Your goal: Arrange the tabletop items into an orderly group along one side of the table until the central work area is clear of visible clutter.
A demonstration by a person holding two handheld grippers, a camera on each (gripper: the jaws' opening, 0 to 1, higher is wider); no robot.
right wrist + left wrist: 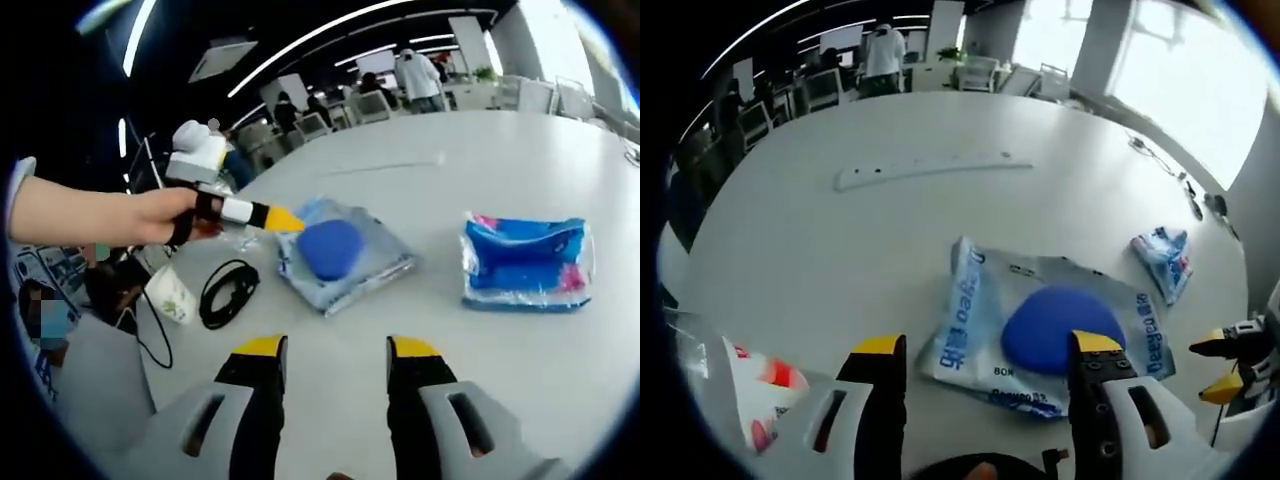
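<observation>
Both claws [990, 360] [335, 362] wide open, empty.

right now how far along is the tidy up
Barely started. Nothing looks grouped along a side yet: the blue pad packet and the tissue pack lie mid-table, the black cable near an edge. The left gripper hovers open at the packet; the right gripper is open, holding nothing.

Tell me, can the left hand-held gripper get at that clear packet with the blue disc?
Probably yes: the left hand-held gripper is open, and the packet lies flat just beyond its jaws with nothing between.
</observation>
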